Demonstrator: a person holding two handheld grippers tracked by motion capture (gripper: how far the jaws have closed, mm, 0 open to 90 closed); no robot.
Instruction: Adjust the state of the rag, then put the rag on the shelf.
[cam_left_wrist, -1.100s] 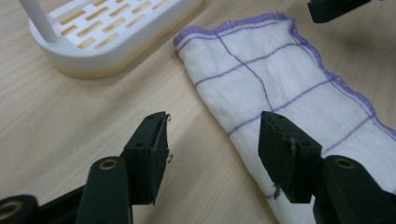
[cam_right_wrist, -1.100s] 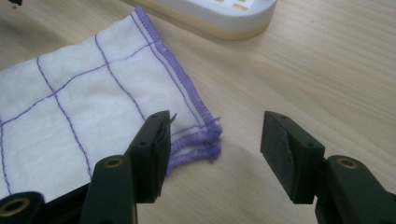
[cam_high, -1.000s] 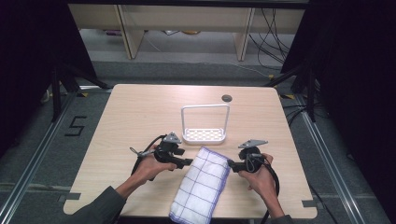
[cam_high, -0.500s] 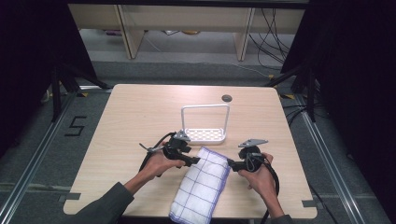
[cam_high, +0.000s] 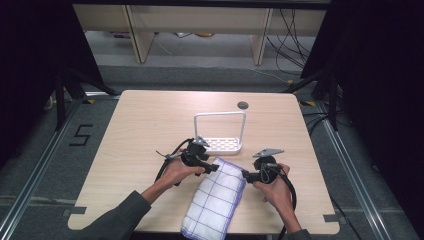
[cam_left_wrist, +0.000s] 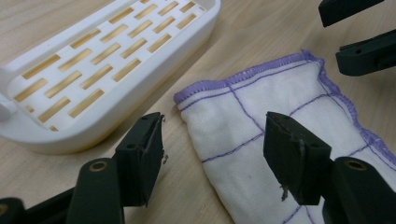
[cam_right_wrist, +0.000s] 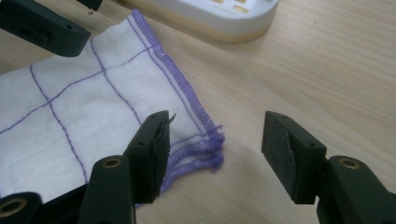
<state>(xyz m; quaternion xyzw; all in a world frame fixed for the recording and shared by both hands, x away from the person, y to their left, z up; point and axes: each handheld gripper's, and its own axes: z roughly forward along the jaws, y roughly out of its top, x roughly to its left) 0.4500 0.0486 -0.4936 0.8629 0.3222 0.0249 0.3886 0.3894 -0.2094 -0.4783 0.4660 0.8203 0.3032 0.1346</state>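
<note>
Straddling cloth (cam_left_wrist: 261, 140) corners, both hand-held grippers released; right hand-held gripper (cam_right_wrist: 215, 140) view shows frayed hem.

The left gripper (cam_high: 216, 168) slides toward three o'clock, off the bare wood and up to the cloth's (cam_high: 216, 200) far corner, closing on the white rack (cam_high: 220, 145) at its twelve. Its jaws stand spread, straddling that purple-hemmed corner in the left gripper view. The left hand (cam_high: 177, 172) and sleeve swing in with it. The cloth's near end drifts a touch toward nine o'clock.
</note>
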